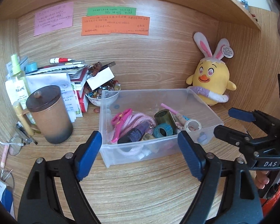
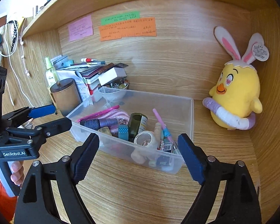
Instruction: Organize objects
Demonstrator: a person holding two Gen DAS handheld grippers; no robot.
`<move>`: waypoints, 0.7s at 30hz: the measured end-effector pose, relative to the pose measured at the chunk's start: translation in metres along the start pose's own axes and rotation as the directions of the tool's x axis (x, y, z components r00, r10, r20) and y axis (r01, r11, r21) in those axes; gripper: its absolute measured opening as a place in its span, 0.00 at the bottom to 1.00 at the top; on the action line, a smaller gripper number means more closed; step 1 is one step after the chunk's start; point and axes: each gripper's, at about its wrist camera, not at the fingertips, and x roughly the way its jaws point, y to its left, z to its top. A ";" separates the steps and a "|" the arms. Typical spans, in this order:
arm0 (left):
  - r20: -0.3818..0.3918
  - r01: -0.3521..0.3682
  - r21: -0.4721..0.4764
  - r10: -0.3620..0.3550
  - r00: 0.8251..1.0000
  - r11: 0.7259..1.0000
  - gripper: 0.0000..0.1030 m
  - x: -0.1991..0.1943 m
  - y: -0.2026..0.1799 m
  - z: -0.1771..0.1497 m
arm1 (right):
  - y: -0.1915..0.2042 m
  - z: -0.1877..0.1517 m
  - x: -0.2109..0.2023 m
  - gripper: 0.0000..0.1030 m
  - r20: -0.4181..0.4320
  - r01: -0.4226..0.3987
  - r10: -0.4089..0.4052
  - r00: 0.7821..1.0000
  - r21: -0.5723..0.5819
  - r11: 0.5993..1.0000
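- Since both sets of jaws are spread wide and nothing is held, left gripper [image 1: 138, 156] and right gripper [image 2: 138, 155] are kept just short of the clear bin [image 1: 205, 110].
- Small items are gathered inside it, mid-desk, apparently for sorting.

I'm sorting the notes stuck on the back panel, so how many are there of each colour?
Pink note: 1
Green note: 1
Orange note: 1
Total: 3

Scissors [image 1: 121, 118] in bin [image 1: 205, 108]
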 end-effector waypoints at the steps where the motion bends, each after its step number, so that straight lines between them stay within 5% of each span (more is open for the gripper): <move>1: 0.005 -0.006 -0.004 0.006 1.000 1.000 0.86 -0.003 0.001 -0.004 | 0.001 -0.002 -0.003 0.84 0.001 0.000 0.000 1.000 0.001 1.000; 6: 0.015 -0.031 -0.015 0.031 0.999 0.999 0.90 -0.011 0.003 -0.019 | 0.001 -0.015 -0.016 0.96 0.019 -0.007 0.006 1.000 0.034 0.999; 21: 0.005 -0.025 -0.018 0.025 1.000 1.000 0.94 -0.016 -0.001 -0.039 | 0.006 -0.033 -0.021 0.98 0.003 -0.008 0.008 1.000 0.065 0.998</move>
